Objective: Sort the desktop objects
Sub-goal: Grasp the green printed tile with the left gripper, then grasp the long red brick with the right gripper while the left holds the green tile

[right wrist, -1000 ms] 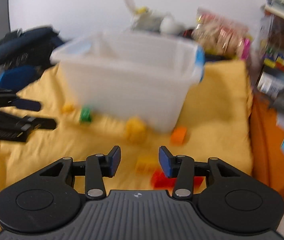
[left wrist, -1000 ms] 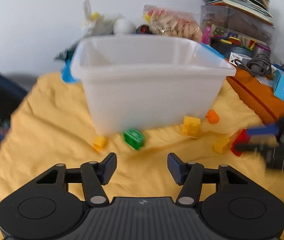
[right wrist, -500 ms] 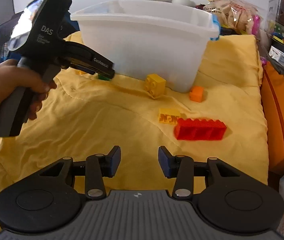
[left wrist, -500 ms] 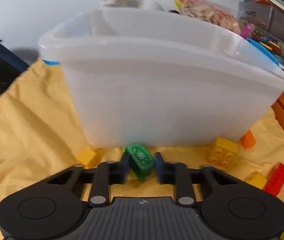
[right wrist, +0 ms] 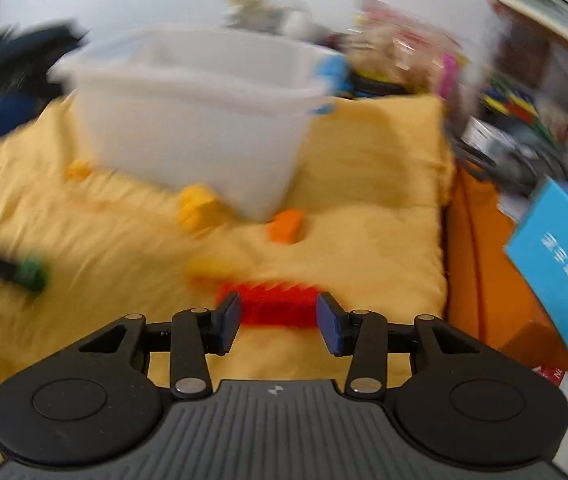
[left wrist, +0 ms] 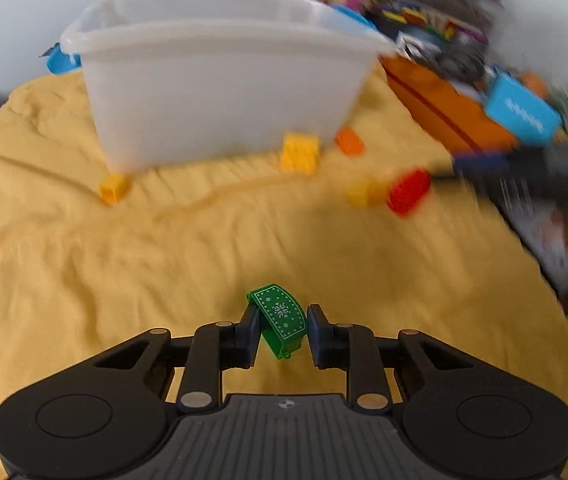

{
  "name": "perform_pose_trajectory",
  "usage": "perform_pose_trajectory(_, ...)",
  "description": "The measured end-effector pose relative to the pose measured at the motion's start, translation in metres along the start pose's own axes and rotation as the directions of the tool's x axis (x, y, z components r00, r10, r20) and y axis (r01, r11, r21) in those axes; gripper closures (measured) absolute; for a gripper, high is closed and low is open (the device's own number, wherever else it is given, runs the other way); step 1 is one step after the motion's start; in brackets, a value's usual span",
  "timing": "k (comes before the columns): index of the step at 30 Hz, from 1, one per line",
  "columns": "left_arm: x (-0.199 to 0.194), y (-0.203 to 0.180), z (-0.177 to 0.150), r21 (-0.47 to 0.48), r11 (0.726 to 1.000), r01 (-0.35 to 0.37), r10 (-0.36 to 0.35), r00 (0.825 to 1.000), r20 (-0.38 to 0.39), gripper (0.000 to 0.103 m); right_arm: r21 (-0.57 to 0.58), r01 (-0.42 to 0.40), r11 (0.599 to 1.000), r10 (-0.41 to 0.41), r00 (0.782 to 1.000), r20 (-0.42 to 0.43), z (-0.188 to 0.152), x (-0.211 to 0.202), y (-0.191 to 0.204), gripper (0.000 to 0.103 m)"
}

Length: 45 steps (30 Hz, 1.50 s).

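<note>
- Left gripper grips the green snowflake-printed brick, held above the yellow cloth.
- Right gripper — fingers apart, the red brick just beyond them.
- White plastic bin behind; yellow brick and orange brick at its base — cluttered shelves to the right.

Bricks on cloth before bin
</note>
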<state>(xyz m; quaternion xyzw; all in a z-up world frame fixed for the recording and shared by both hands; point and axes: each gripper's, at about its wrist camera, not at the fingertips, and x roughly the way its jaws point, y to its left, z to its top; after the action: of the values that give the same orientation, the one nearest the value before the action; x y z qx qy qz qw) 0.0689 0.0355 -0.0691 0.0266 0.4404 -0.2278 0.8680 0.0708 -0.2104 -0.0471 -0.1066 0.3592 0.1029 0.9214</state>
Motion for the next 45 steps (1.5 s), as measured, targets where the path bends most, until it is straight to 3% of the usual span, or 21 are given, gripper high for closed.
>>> perform_pose_trajectory(2,-0.001,-0.005,-0.009,0.001,1.0,0.001,-0.001,1.0,-0.011,0.075,0.076,0.024,0.997,-0.025,1.0,0.008,0.013,0.009,-0.018,0.059)
perform_pose_trajectory(6,-0.002,-0.011,-0.014,0.015,1.0,0.008,-0.008,1.0,-0.021,0.075,0.073,0.037,0.997,-0.037,0.999,0.002,0.032,0.031,-0.025,0.063)
perform_pose_trajectory(10,-0.003,-0.016,-0.017,0.028,1.0,0.007,-0.006,1.0,-0.022,0.075,0.024,0.021,0.999,-0.019,0.995,-0.093,0.027,0.053,-0.02,0.064)
perform_pose_trajectory(17,-0.007,-0.016,-0.022,0.029,0.999,-0.014,0.014,1.0,-0.014,0.073,0.017,-0.033,0.999,0.035,0.985,-0.169,-0.025,0.019,0.0,0.064)
perform_pose_trajectory(20,-0.009,-0.015,-0.023,0.033,0.999,-0.014,0.015,1.0,-0.011,0.073,0.003,-0.05,0.999,0.05,0.985,-0.165,-0.044,0.003,0.009,0.064)
perform_pose_trajectory(23,-0.01,-0.014,-0.023,0.04,0.999,-0.022,0.022,1.0,-0.011,0.073,0.006,-0.069,0.998,0.069,0.989,-0.134,-0.043,-0.015,0.011,0.064)
perform_pose_trajectory(27,-0.011,-0.016,-0.024,0.043,0.999,-0.02,0.021,1.0,-0.008,0.073,0.072,-0.026,0.997,0.031,0.997,-0.068,-0.036,-0.039,-0.005,0.057)
perform_pose_trajectory(30,-0.011,-0.018,-0.025,0.06,0.998,-0.02,0.021,1.0,-0.007,0.072,0.058,0.002,0.998,0.004,0.995,-0.105,-0.035,-0.046,-0.006,0.057)
perform_pose_trajectory(34,-0.011,-0.019,-0.024,0.058,0.998,-0.02,0.021,1.0,-0.002,0.071,0.043,-0.037,0.998,0.042,0.992,-0.121,-0.04,-0.047,0.01,0.057)
perform_pose_trajectory(38,-0.012,-0.02,-0.024,0.062,0.998,-0.015,0.015,1.0,-0.002,0.071,-0.045,-0.016,0.999,0.006,0.977,-0.213,-0.043,-0.034,0.029,0.06)
perform_pose_trajectory(45,-0.013,-0.018,-0.026,0.062,0.998,-0.021,0.021,1.0,-0.002,0.07,-0.051,0.031,0.998,-0.043,0.967,-0.249,-0.052,-0.02,0.02,0.06)
